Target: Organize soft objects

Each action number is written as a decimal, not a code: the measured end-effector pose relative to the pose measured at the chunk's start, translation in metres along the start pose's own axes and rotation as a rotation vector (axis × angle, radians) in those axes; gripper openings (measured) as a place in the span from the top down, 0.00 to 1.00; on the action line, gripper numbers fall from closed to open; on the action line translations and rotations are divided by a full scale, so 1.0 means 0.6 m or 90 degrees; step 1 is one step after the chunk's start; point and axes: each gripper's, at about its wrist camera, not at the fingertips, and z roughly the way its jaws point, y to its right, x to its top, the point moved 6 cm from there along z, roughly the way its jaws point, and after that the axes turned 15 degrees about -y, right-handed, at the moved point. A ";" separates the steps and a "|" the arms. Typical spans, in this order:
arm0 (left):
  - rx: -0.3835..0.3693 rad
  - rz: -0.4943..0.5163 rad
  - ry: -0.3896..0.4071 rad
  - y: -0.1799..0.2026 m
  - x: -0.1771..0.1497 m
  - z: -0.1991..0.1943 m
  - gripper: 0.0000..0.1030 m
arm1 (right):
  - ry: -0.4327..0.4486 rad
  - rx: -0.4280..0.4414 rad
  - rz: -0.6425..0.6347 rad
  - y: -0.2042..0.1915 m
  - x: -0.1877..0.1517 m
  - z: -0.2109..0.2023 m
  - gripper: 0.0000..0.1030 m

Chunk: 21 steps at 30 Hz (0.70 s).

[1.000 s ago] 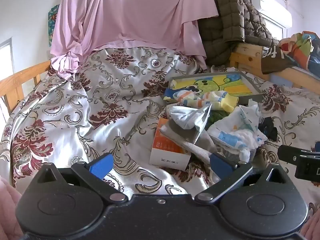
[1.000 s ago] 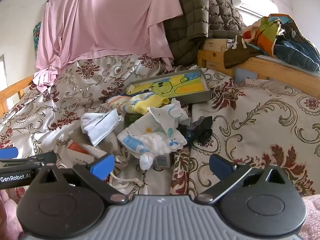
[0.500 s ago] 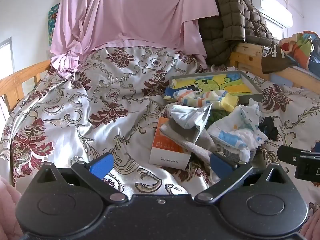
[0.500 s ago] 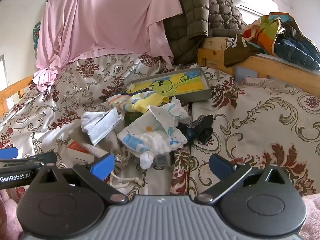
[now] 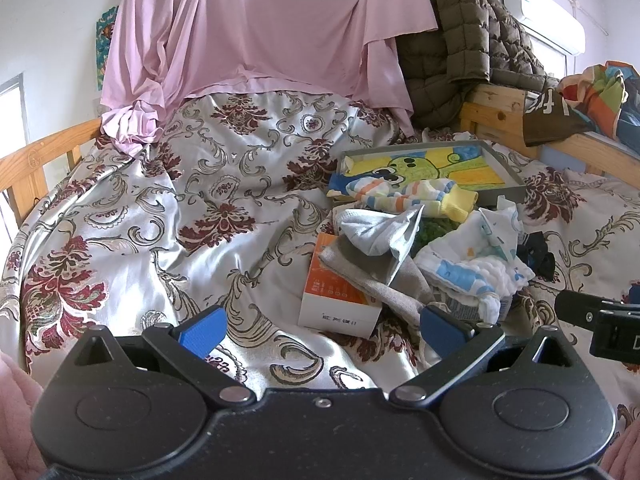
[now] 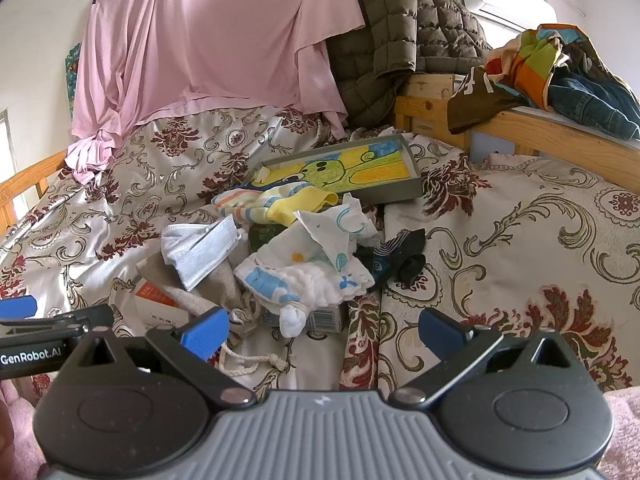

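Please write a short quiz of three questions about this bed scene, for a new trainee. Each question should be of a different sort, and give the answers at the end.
1. True or false: the left gripper is shut on the face mask.
2. Multiple choice: what does the striped sock partly rest on?
A. the wooden bed rail
B. the grey tray with the yellow and green drawing
C. the pink sheet
3. Fill in: the orange and white box lies partly under a ____ cloth pouch.

Key:
1. False. Both the left gripper and the right gripper are open and hold nothing.
2. B
3. grey
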 end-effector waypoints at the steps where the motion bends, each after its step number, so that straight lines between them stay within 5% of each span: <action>1: 0.000 0.000 0.000 0.000 -0.001 0.001 0.01 | 0.000 0.000 0.000 0.000 0.000 0.000 0.00; 21: 0.000 0.000 -0.001 -0.001 -0.001 0.000 0.01 | -0.001 0.001 0.002 0.002 -0.001 0.000 0.00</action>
